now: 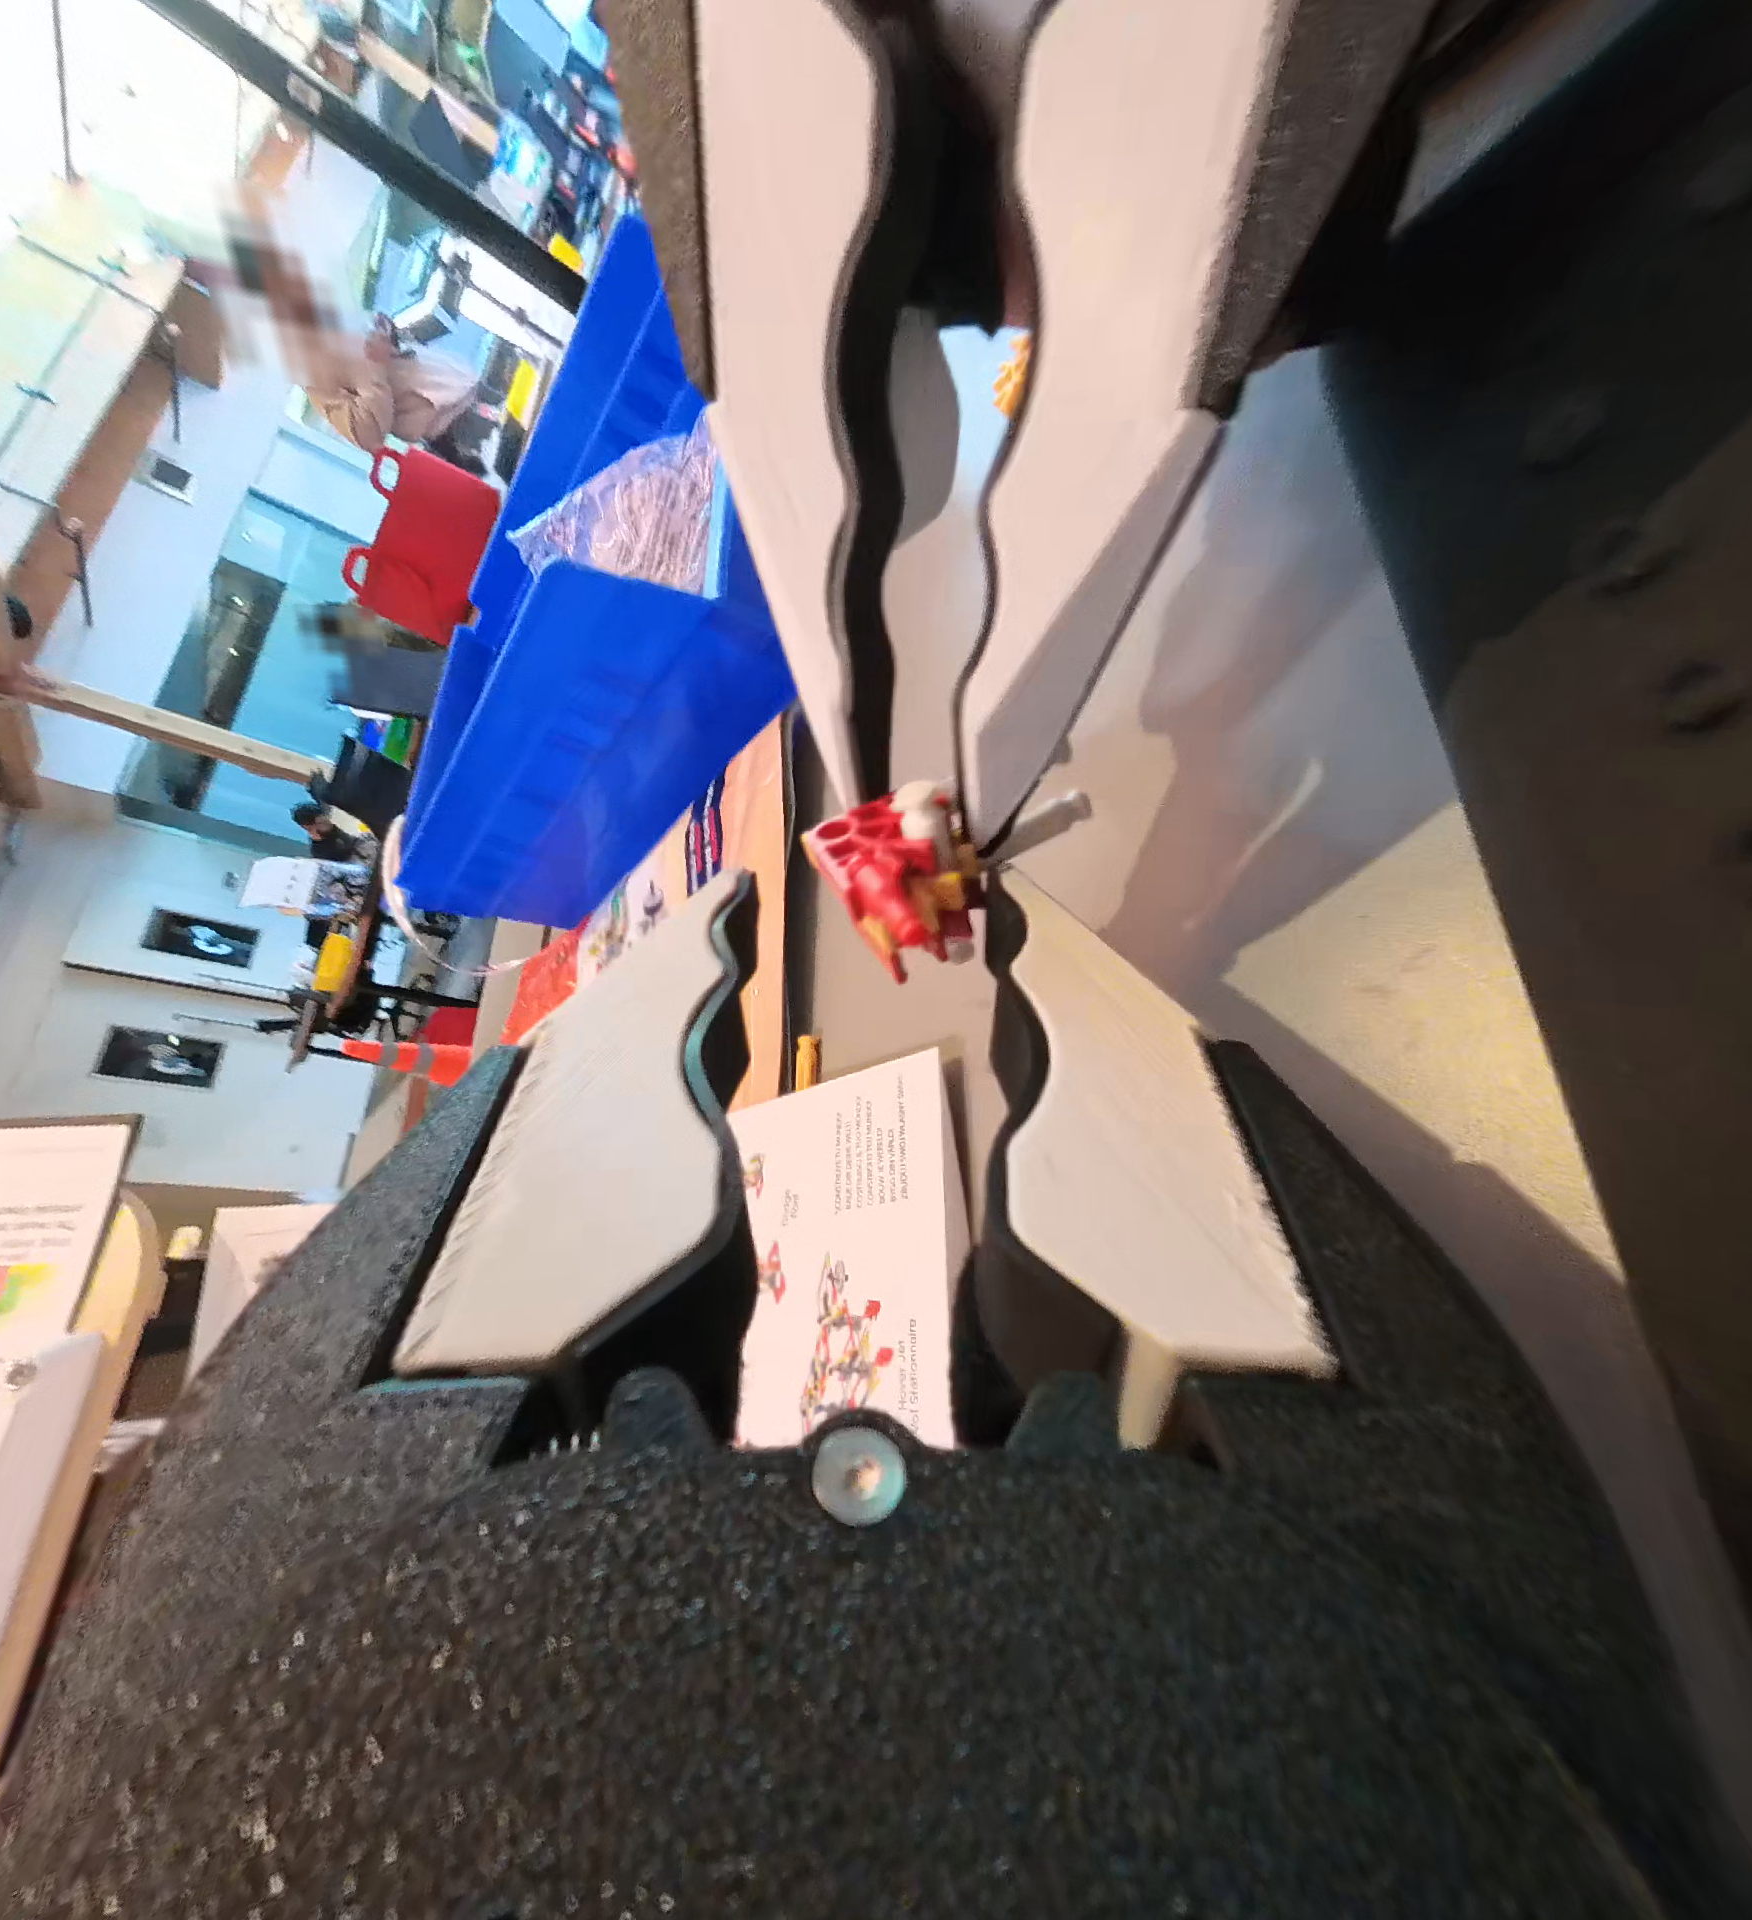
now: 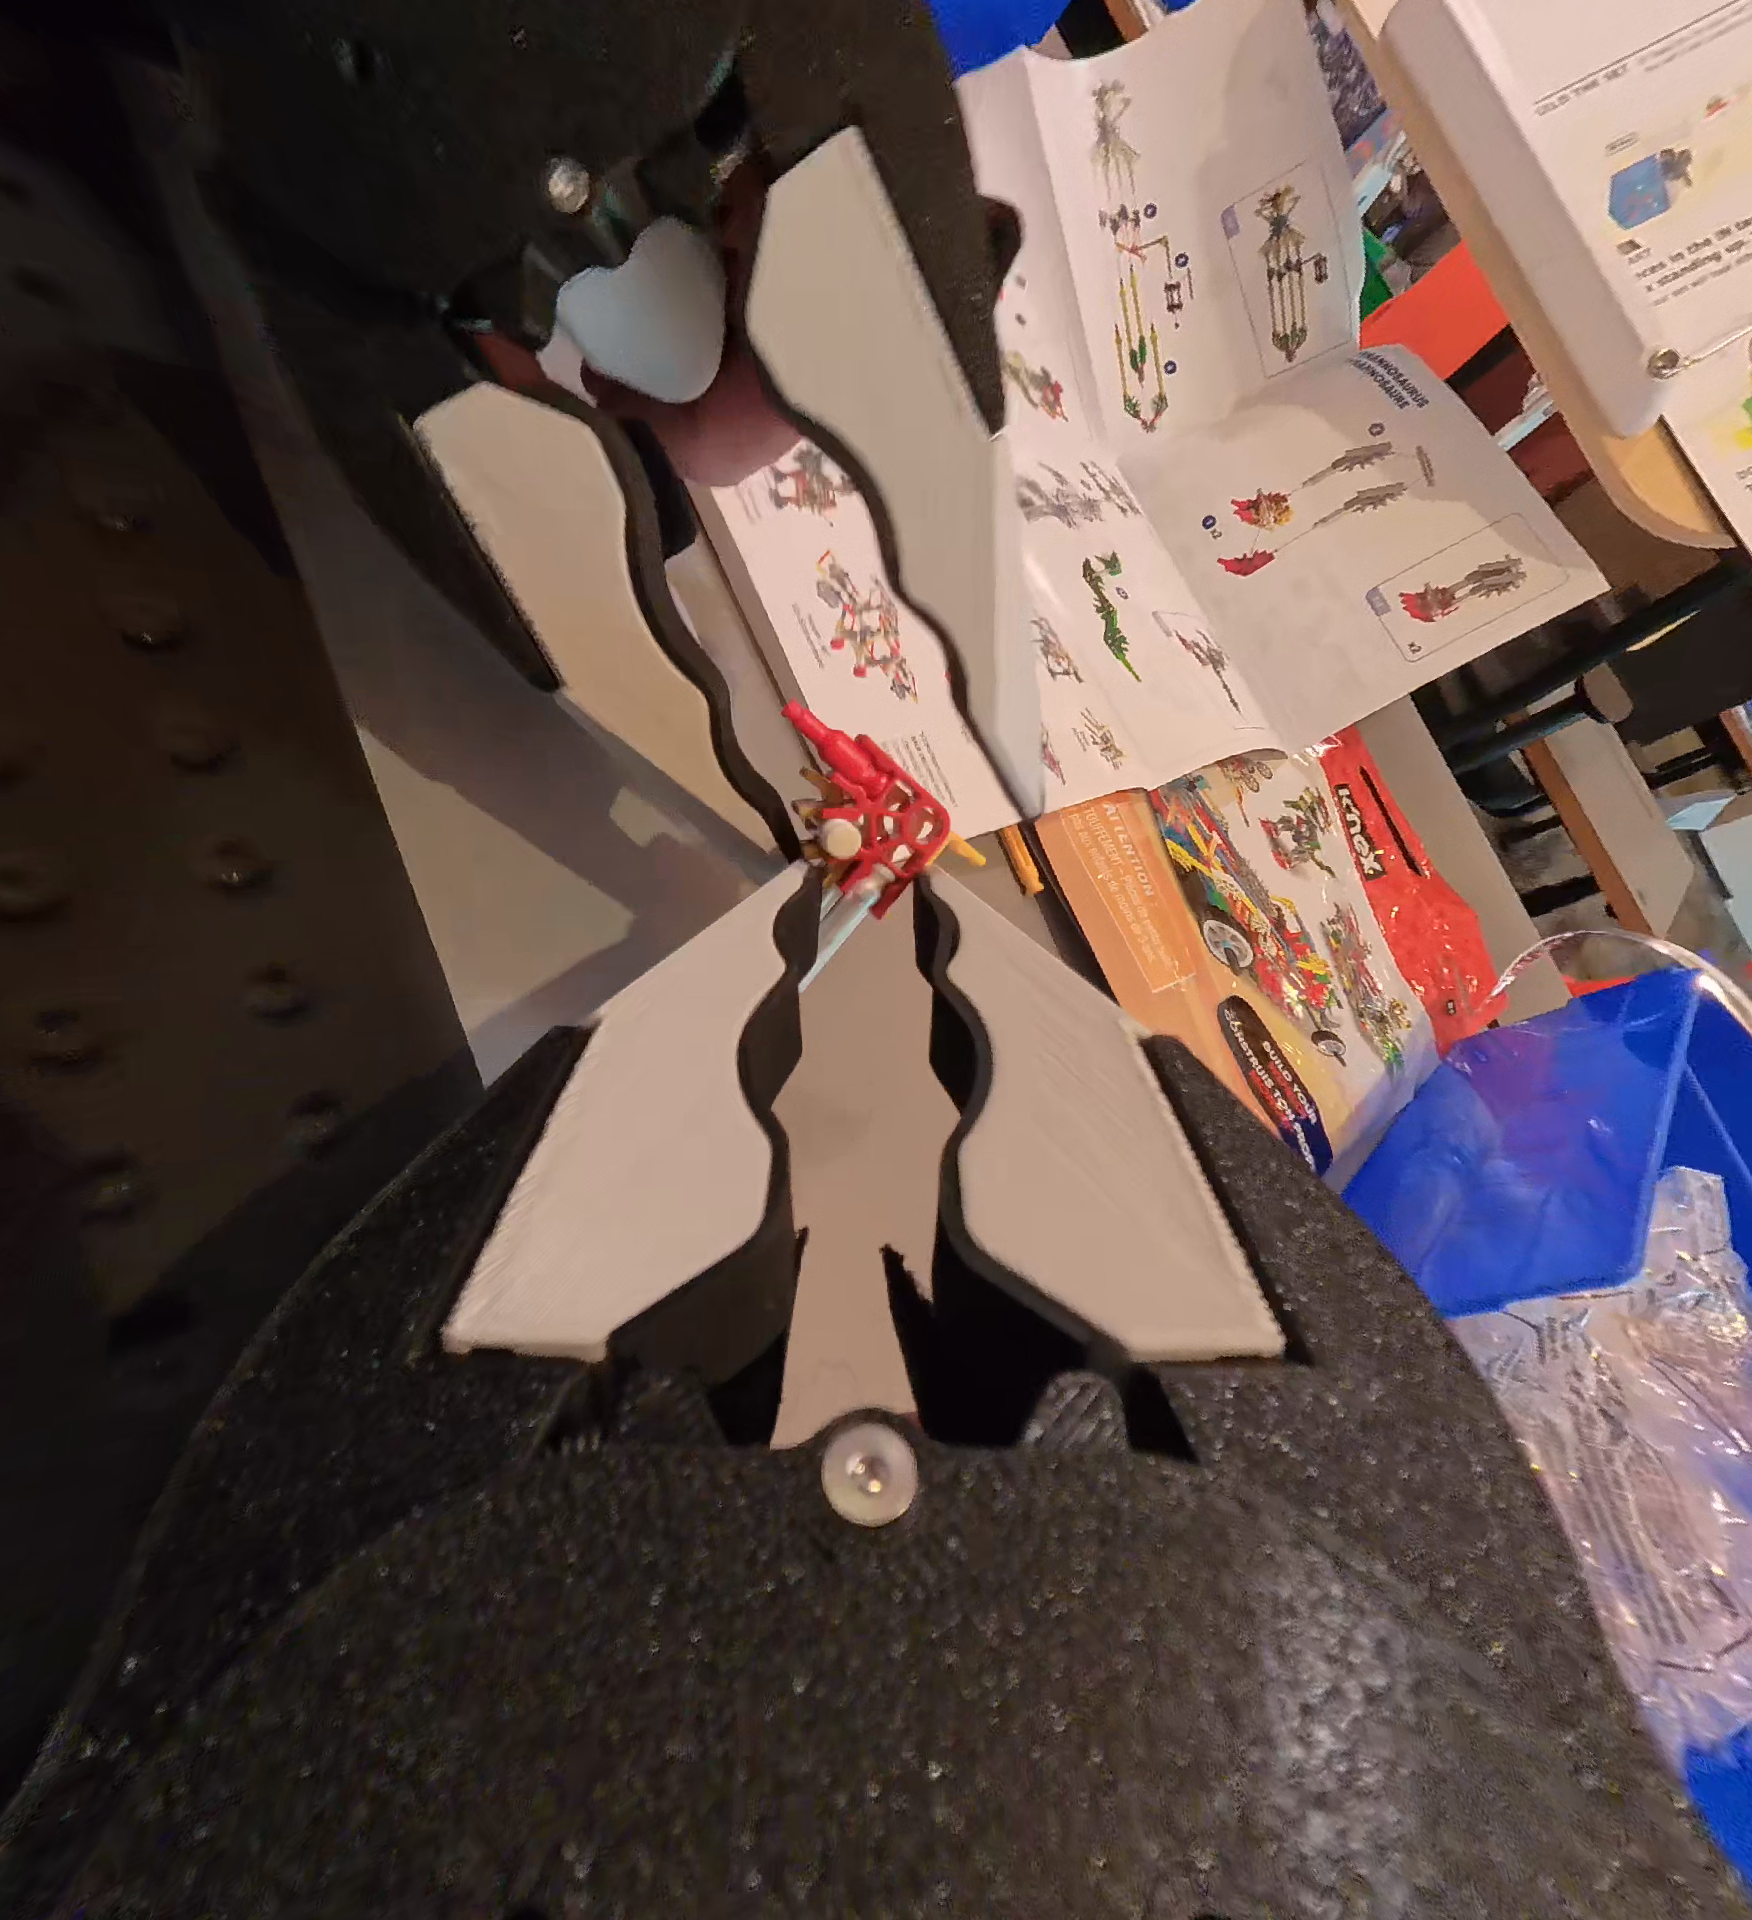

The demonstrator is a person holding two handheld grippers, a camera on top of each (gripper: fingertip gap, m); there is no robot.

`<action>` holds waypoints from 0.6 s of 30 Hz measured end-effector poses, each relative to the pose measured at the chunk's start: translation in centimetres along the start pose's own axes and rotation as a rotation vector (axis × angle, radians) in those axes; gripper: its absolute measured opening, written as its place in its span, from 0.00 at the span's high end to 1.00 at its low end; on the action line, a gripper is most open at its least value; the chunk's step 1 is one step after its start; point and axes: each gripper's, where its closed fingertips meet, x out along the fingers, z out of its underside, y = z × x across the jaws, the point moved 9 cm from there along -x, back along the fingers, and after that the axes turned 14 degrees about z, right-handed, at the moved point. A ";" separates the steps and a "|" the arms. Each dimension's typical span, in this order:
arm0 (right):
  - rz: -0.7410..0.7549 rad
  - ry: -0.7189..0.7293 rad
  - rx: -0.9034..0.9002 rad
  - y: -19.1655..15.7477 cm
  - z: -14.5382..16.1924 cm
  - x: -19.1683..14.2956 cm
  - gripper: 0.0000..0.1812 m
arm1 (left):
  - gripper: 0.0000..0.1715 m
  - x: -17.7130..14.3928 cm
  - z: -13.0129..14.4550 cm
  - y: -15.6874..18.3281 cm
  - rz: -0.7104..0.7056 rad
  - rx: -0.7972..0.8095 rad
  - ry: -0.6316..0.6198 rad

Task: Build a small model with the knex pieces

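Black, bumpy body of the left gripper (image 1: pixel 872 888) fills the near view. Its two grey fingers are spread wide. A small red and yellow toy piece (image 1: pixel 851 847) sits right between their tips and does not look squeezed. Facing it tip to tip, the right gripper (image 2: pixel 861 883) pinches the toy piece by its grey rod (image 2: pixel 846 914). A tight, still hold seems best, since so tiny a thing could slip.

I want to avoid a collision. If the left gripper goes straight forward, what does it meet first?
Most likely the small red and yellow toy assembly at its tips, held by the right gripper facing it. Depth is unclear, but they look almost touching.
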 end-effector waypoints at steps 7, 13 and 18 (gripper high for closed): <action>-0.025 -0.016 0.033 0.4 -0.2 0.0 0.90 | 0.84 0.1 -0.1 0.3 0.018 0.009 0.006; -0.055 0.002 0.038 0.5 -0.7 -0.4 0.86 | 0.85 -0.1 -0.4 0.2 0.021 0.006 0.029; -0.039 0.010 0.033 0.8 -1.4 -0.6 0.86 | 0.85 -0.3 -0.5 0.0 0.023 0.002 0.038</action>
